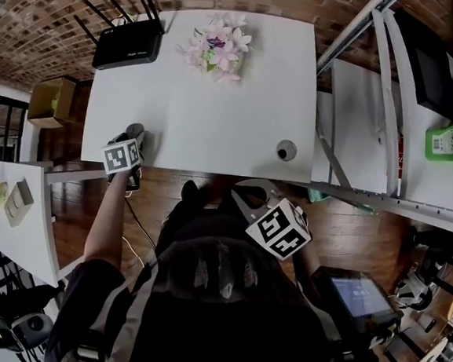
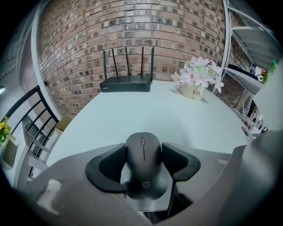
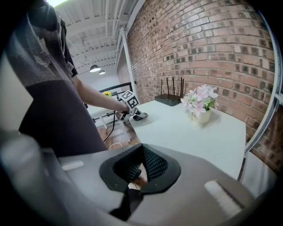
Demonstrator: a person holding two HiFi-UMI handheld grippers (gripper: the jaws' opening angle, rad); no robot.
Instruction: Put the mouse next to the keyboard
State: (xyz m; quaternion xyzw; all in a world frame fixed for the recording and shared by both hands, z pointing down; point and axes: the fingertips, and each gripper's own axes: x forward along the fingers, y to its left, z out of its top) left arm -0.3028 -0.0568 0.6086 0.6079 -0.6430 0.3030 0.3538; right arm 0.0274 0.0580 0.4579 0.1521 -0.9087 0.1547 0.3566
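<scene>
1. A white table (image 1: 216, 120) stands before a brick wall (image 2: 177, 35).
2. Your left gripper (image 2: 143, 150) clamps the black mouse (image 2: 143, 170) at the table's lower left edge.
3. Your right gripper (image 3: 140, 170) has its jaws together, empty.

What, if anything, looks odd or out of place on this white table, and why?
Nothing is spilled, tipped or damaged. The one oddity: no keyboard shows in any view. A router and a flower pot stand at the table's far edge; the left gripper grips the mouse at its near left edge.
</scene>
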